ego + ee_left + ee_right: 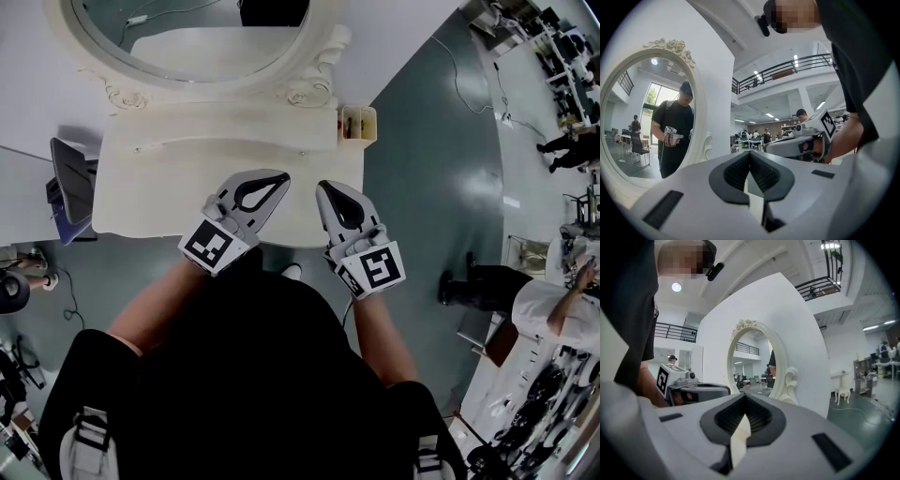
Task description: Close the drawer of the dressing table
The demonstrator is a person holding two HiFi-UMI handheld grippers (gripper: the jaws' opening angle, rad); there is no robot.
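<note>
The white dressing table [159, 178] stands in front of me, its oval mirror [187, 42] at the back. No drawer juts out past its front edge in the head view; the table front is hidden below the top. My left gripper [281, 176] and right gripper [323, 187] are held side by side over the front edge, pointing at the mirror. Both are shut with nothing between the pads. The left gripper view shows its jaws [750, 152] closed, the mirror [647, 117] to the left and the right gripper [797, 143] beside it. The right gripper's jaws [744, 395] also meet.
A small cream organiser box [357, 122] sits at the table's right end. A dark chair-like object [73, 183] stands left of the table. People [553, 300] and cluttered benches [562, 56] line the right side, with grey floor [422, 187] between.
</note>
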